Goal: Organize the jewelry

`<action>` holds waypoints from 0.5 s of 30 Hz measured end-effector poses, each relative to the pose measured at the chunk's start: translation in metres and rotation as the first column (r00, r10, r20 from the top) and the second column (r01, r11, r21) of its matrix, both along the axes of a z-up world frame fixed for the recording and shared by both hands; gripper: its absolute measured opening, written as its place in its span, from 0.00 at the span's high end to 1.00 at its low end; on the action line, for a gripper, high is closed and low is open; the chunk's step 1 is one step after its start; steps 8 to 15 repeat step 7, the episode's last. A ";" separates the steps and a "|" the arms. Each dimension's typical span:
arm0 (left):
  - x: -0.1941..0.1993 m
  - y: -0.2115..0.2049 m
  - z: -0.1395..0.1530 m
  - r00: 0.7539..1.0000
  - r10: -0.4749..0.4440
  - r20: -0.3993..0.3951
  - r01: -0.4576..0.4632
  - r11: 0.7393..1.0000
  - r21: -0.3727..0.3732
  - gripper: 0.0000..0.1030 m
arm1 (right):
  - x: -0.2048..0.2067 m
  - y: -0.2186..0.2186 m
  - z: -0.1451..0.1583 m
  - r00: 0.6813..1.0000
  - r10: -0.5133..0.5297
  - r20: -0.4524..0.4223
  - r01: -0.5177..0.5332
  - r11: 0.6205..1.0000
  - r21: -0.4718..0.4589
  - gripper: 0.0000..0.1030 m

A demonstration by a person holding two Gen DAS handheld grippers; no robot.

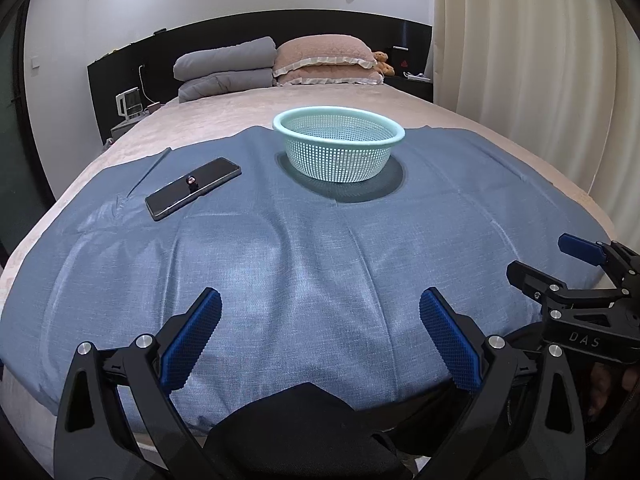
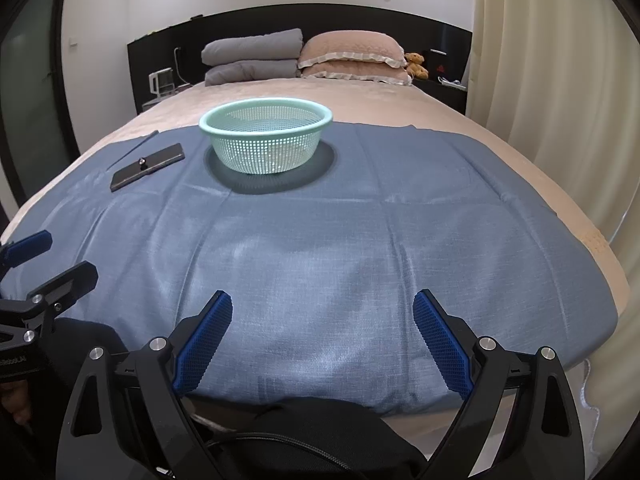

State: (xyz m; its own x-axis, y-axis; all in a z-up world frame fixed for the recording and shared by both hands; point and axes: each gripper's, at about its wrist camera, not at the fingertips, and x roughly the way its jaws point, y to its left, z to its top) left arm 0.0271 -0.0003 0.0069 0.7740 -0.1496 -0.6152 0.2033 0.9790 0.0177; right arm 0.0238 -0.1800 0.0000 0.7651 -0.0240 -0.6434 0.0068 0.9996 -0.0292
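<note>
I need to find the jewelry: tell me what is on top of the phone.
A single small ring with a reddish stone sits near the middle of the dark phone, which lies flat on the blue cloth. The phone hides whatever may lie beneath it.

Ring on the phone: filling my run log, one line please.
ring on phone | basket beside | left claw open | right claw open

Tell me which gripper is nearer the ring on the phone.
Left. The ring sits ahead and left of the left gripper; the right gripper is farther right, beyond it, both open above the near cloth.
</note>
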 end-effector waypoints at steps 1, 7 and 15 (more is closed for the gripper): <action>0.000 -0.001 0.000 1.000 -0.005 -0.001 0.005 1.000 0.005 0.06 | 0.000 0.000 0.000 1.000 0.002 0.000 -0.002 1.000 0.001 0.15; -0.003 -0.003 0.001 1.000 -0.024 0.009 0.024 1.000 0.001 0.06 | 0.000 -0.001 -0.001 1.000 0.003 -0.003 -0.003 1.000 0.004 0.15; -0.003 -0.003 0.001 1.000 -0.024 0.009 0.024 1.000 0.001 0.06 | 0.000 -0.001 -0.001 1.000 0.003 -0.003 -0.003 1.000 0.004 0.15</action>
